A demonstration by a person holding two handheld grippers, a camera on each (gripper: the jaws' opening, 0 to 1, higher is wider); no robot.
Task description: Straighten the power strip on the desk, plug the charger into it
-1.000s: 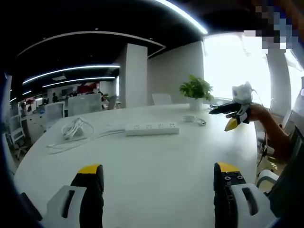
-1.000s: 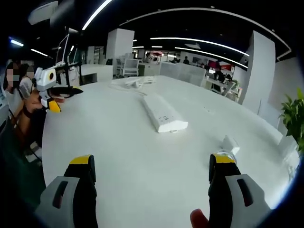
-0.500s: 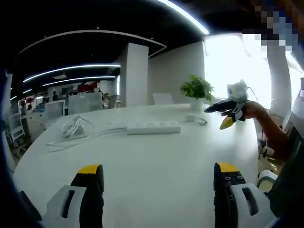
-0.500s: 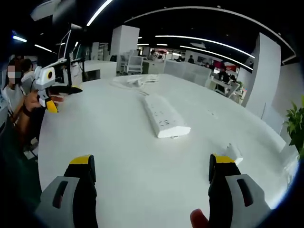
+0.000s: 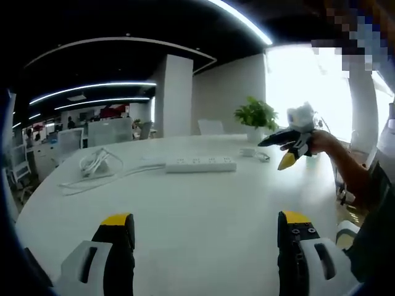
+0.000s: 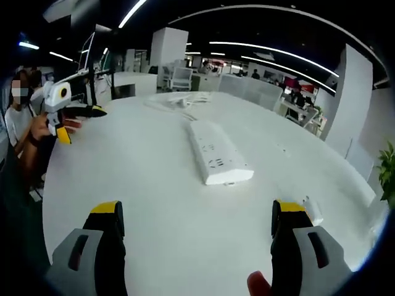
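White and smooth, the round desk (image 5: 203, 209) carries a long flat power strip (image 5: 200, 165), its coiled cord (image 5: 94, 165) trailing away. We see the small blocky charger (image 6: 310, 209) lying near the strip's end, by our right gripper (image 6: 196, 231). Both our left gripper (image 5: 205, 233) and right hold yellow-tipped jaws wide apart, gripping nothing. A leafy plant (image 5: 255, 116) stands behind.

Power strip (image 6: 217, 153), charger (image 6: 311, 210) on desk (image 5: 203, 209)
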